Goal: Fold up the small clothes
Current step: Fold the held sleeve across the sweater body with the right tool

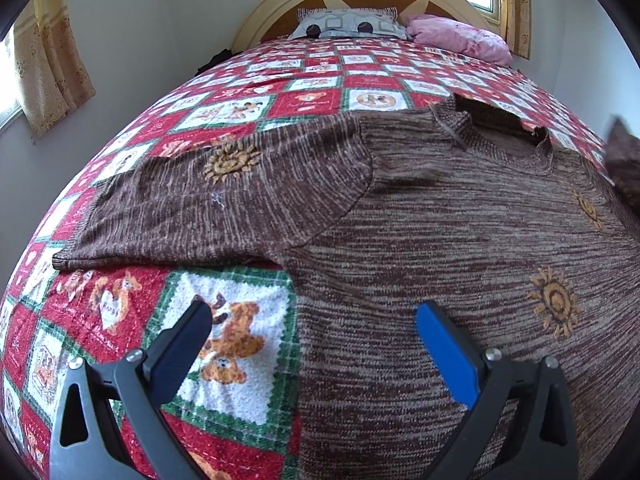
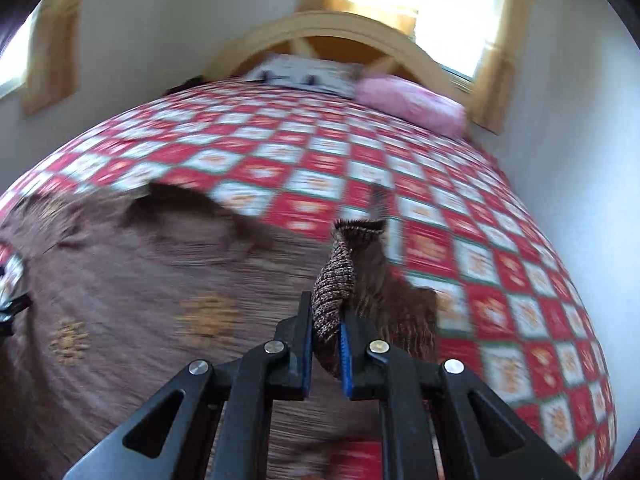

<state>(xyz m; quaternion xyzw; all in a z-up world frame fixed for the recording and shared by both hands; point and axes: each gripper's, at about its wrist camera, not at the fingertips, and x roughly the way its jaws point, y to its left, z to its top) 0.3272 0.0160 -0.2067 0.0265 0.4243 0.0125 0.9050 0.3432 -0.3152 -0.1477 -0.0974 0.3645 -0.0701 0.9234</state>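
Red-checked bedspread (image 1: 304, 100) carries brown sweater (image 1: 440, 220); right fingers (image 2: 326, 320) pinch its sleeve, left fingers (image 1: 314, 320) gape.

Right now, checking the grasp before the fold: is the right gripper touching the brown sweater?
Touching. The right wrist view shows the right gripper shut on a bunched sleeve of the brown sweater, the knit pinched between its blue pads.

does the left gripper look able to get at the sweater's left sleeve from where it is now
Probably yes. The left gripper is open and empty, and the left sleeve of the sweater lies flat on the bedspread just ahead, with nothing between them.
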